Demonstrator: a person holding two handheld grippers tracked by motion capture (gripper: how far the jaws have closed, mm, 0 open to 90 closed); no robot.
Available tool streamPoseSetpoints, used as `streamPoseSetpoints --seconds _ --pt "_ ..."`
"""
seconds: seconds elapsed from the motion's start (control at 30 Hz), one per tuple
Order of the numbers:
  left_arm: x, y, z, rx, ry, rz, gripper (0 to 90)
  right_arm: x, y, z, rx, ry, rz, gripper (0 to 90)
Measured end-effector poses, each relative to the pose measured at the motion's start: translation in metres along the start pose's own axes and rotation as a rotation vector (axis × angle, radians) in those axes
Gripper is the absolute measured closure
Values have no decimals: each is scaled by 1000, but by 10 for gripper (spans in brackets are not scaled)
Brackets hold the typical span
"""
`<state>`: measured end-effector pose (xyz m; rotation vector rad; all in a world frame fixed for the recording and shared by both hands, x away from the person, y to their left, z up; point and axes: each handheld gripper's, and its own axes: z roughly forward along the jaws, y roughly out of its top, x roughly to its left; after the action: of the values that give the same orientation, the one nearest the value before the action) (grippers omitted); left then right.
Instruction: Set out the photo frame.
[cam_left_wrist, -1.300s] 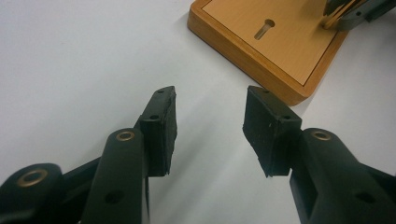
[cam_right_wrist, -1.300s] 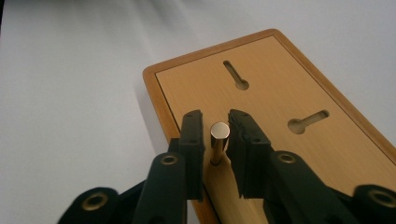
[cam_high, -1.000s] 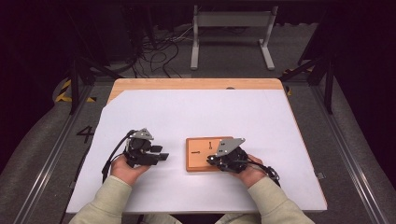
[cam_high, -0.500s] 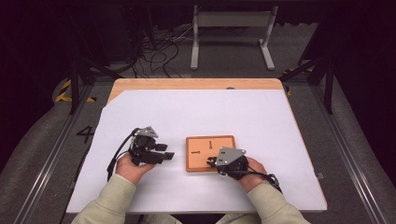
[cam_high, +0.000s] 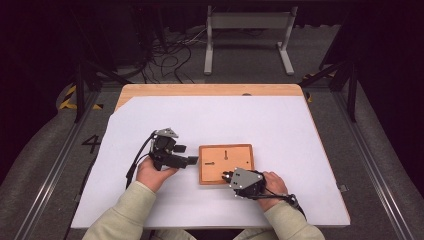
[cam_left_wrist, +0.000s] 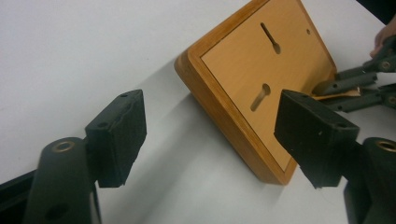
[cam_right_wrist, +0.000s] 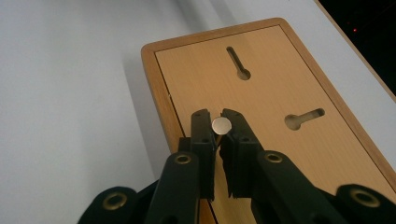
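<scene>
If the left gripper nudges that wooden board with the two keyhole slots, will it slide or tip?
The flat wooden board with two keyhole slots lies low on the smooth white tabletop, so it would probably slide, not tip. It looks rigid. The right gripper, shut on a small round silver piece, hovers above it.

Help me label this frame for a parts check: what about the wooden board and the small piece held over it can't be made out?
- Small round piece in the right tongs: right gripper view shows just its pale end face; the pads hide its length.
- The same piece in the high view: too small to tell.
- Wooden board: its underside faces the white table.
- Board's near corner in the left gripper view: covered by the left tongs' right pad.
</scene>
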<state>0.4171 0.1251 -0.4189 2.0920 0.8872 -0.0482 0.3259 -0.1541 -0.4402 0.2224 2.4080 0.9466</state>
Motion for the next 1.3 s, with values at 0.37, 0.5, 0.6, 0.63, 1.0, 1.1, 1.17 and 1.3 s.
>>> streamPoseSetpoints --seconds 0.37,0.5,0.6,0.63,1.0,1.1,1.17,1.3 --pt "19 5 18 -18 -60 -144 173 0 -1 0 -3 -2 -2 836" --pt "22 5 25 -22 -66 -162 152 0 -1 0 -6 -2 -3 837" --pt "23 7 33 1 -73 -160 148 1 -1 0 -6 -3 -3 837" --pt "21 9 36 5 -77 -157 145 1 -1 0 -7 -4 -2 836" --pt "11 16 60 60 -80 -122 134 1 -2 0 -13 -11 -8 833" --pt "14 16 62 56 -99 -142 132 1 -3 0 -12 -12 -4 832" --pt "14 16 63 54 -110 -142 135 1 -3 0 -13 -11 -8 832" --pt "14 15 67 54 -132 -136 137 1 -3 1 -12 -12 -3 830"
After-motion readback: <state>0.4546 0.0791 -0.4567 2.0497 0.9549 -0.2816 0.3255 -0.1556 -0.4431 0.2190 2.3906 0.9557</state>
